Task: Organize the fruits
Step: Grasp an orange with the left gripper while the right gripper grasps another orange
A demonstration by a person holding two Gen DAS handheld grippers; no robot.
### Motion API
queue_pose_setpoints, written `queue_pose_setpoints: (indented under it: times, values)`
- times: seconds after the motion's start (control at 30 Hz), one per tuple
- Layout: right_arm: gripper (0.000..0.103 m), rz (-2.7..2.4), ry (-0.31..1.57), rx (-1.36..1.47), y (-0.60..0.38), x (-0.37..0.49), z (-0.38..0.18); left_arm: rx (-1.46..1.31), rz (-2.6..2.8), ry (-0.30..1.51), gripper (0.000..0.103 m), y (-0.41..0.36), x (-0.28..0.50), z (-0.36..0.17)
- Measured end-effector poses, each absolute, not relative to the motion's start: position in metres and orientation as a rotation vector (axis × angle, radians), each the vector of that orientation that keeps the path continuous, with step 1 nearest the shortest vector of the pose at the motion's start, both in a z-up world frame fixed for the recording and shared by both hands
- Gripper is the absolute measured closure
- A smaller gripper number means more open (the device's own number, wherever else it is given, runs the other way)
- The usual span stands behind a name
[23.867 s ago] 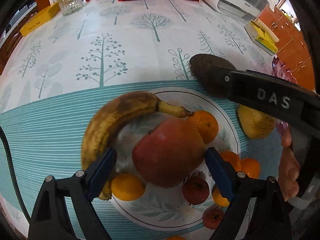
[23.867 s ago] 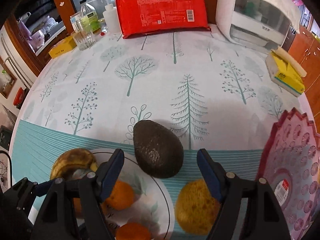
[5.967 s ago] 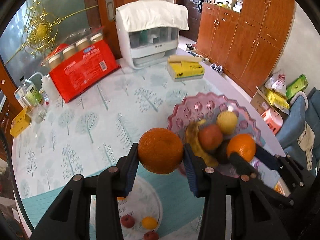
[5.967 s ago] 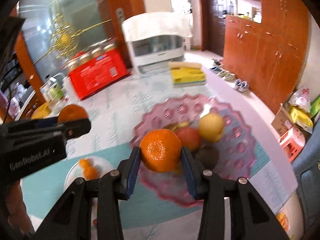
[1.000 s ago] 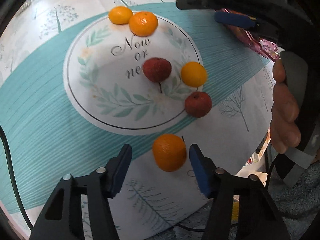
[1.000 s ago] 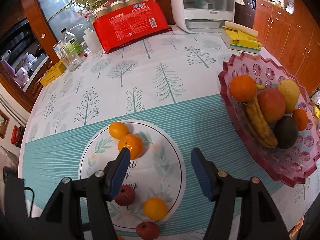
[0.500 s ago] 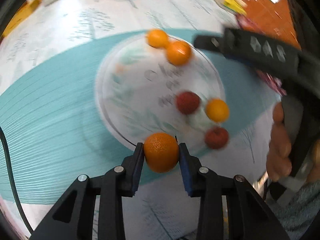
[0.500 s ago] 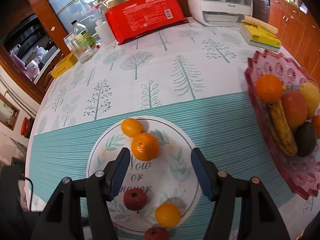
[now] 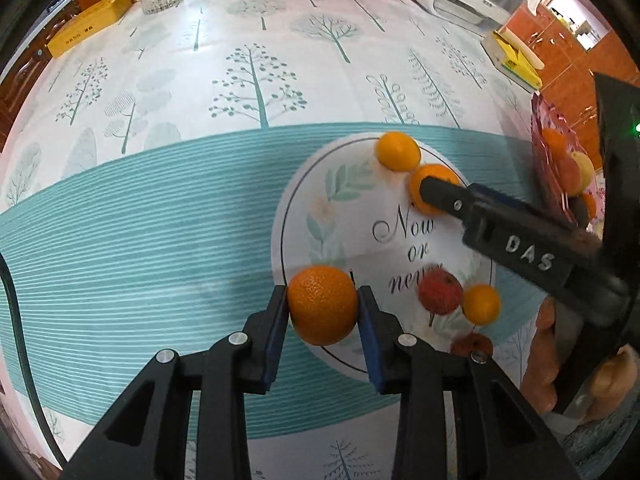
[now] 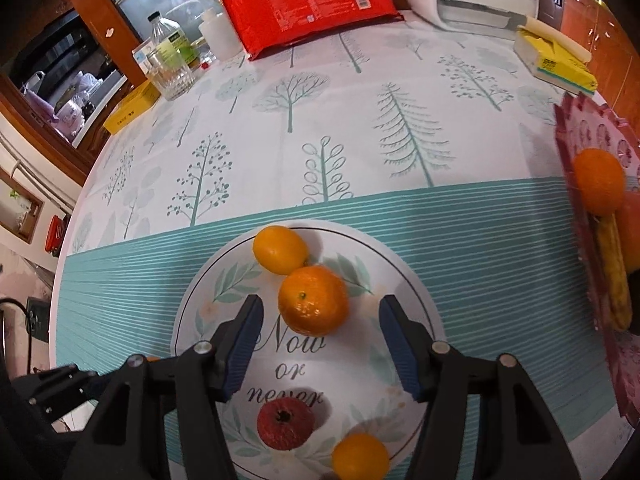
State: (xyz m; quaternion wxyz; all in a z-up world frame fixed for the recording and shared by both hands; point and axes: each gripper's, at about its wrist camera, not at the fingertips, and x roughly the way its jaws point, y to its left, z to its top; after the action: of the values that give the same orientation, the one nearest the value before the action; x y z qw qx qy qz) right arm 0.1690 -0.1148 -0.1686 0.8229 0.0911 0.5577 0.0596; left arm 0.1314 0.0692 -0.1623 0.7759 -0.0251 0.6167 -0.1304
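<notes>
Round orange mandarin (image 9: pixel 322 304), now lifted, is held in the left gripper (image 9: pixel 322 308) above the table.
A second ago it lay between open fingers; the right gripper (image 10: pixel 320 320) is open around another orange mandarin (image 10: pixel 313 305), probably next for the pink scalloped bowl (image 10: pixel 576 140).

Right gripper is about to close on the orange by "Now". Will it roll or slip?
The orange is round and sits loose on the flat mat, so an off-centre touch would probably roll it. The open right gripper straddles it. Its dimpled peel should grip well.
</notes>
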Motion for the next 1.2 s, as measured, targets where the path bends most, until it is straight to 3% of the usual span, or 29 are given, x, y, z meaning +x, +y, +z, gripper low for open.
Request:
queue_pose_setpoints:
  times: [0.2, 0.53, 1.2]
  values:
    - [0.062, 0.132, 1.213, 0.172, -0.108, 0.174, -0.177, -0.051, -0.274, 1.341, 0.07, 0.072, 0.134, -0.165]
    - [0.063, 0.132, 1.188, 0.191, -0.114, 0.163, -0.165, -0.039, -0.27, 1.321, 0.07, 0.067, 0.134, -0.159]
    - [0.063, -0.008, 0.876, 0.211, -0.203, 0.09, -0.027, 0.119, -0.445, 1.062, 0.07, -0.041, 0.135, -0.03]
